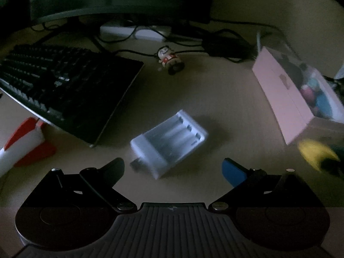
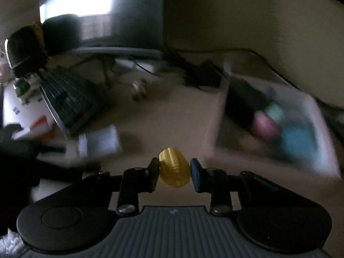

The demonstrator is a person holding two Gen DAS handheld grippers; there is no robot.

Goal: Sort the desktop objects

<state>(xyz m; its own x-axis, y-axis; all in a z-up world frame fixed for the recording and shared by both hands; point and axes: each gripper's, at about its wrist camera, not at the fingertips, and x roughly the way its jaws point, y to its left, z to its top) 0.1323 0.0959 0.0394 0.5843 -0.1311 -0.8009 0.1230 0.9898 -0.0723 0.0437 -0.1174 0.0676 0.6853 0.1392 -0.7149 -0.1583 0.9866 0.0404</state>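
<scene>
Left wrist view: the left hand-held gripper [image 1: 173, 168] stood wide, holding nothing, fingers spread at lower centre of the frame. Between and just beyond them lay a white battery charger [image 1: 169, 142], skewed on the worktop [image 1: 225, 99], its plug prongs pointing toward lower left. A black keyboard [image 1: 64, 90] filled the left of the frame; a small toy figure [image 1: 169, 61] stood above centre; a pink storage box [image 1: 288, 94] with coloured items inside sat at right, and a yellow blur [image 1: 316, 153] showed below its near corner, probably the piece held by the other gripper. A red and white object [image 1: 23, 144] lay at the far left edge. Judgement: if the charger was next, the fingers needed to straddle its long sides, not its corners, and clear the prongs before closing. Right wrist view: heavily blurred, so detail was poor. The right hand-held gripper [image 2: 174, 173] was closed on a yellow ribbed object [image 2: 174, 167], pinched at its two sides, raised above the worktop [image 2: 172, 116]. The storage box [image 2: 279, 120] lay at right of centre, its open top showing pink and blue shapes. The charger [image 2: 101, 142] was a pale smear at left, with the keyboard [image 2: 71, 101] above it. Judgement: the step in hand looked like carrying the yellow piece to the box. Doing it well meant keeping the pinch firm, since a rounded ribbed body could roll out, bringing it over the rim, and releasing low over a free spot among the items inside.
</scene>
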